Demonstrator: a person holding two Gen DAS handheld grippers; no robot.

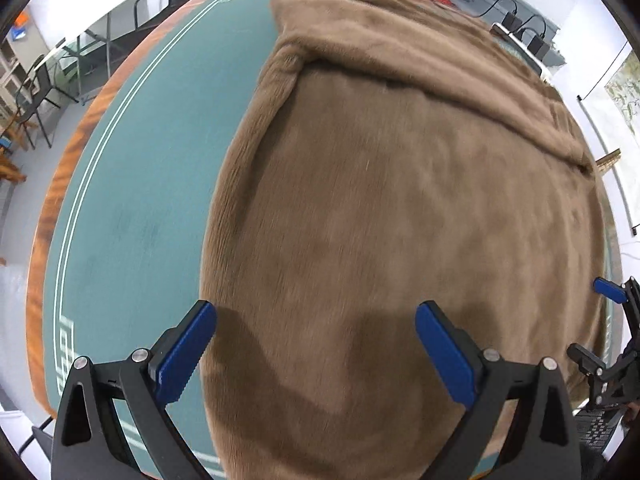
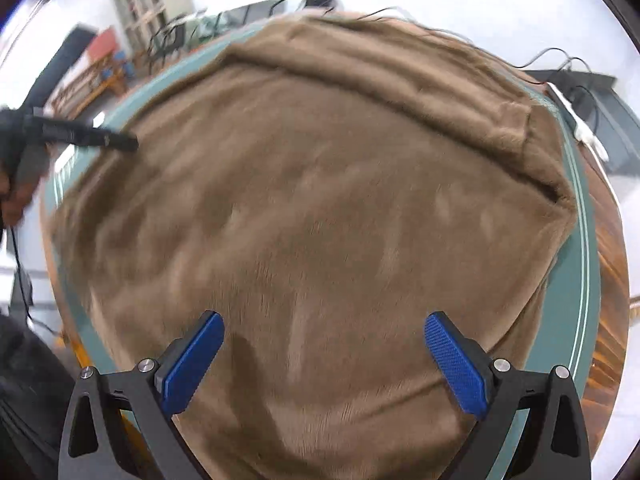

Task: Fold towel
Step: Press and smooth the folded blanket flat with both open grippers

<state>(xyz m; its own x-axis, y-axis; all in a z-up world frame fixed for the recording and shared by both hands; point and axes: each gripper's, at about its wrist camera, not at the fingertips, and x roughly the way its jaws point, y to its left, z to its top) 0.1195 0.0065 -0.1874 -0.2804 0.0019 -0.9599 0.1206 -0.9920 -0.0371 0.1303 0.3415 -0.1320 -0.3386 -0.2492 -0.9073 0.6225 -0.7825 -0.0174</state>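
Two grippers are seen above one brown towel (image 1: pixel 400 200), which is spread over a green table (image 1: pixel 132 200) with white border lines and a wooden rim.

Left wrist view: the left gripper (image 1: pixel 316 350) is held with its blue-padded fingers (image 1: pixel 186 354) spread wide apart, nothing between them. The towel lies below and ahead of the fingers; its left edge runs just inside the left finger, so that finger sits over the boundary of towel and bare green surface, while the right finger is over pile. Ahead of the fingertips, at the far end of the towel, a band of cloth is seen folded back over the main sheet, with a raised ridge across it. Beyond the right finger, at the frame edge, part of the right gripper (image 1: pixel 610 290) is visible near the towel's right border. Chairs (image 1: pixel 48 92) are visible on the floor beyond the table, left of the fingers.

Right wrist view: the right gripper (image 2: pixel 324 354) is likewise held wide open and empty, both fingers over the towel. The cloth fills the space ahead of and between the fingers; the folded band lies across the far end. The green table margin is seen outside the right finger. Far to the left, the left gripper (image 2: pixel 120 142) is seen blurred over the towel's left edge, held by a hand (image 2: pixel 16 196); its state cannot be told from this view.
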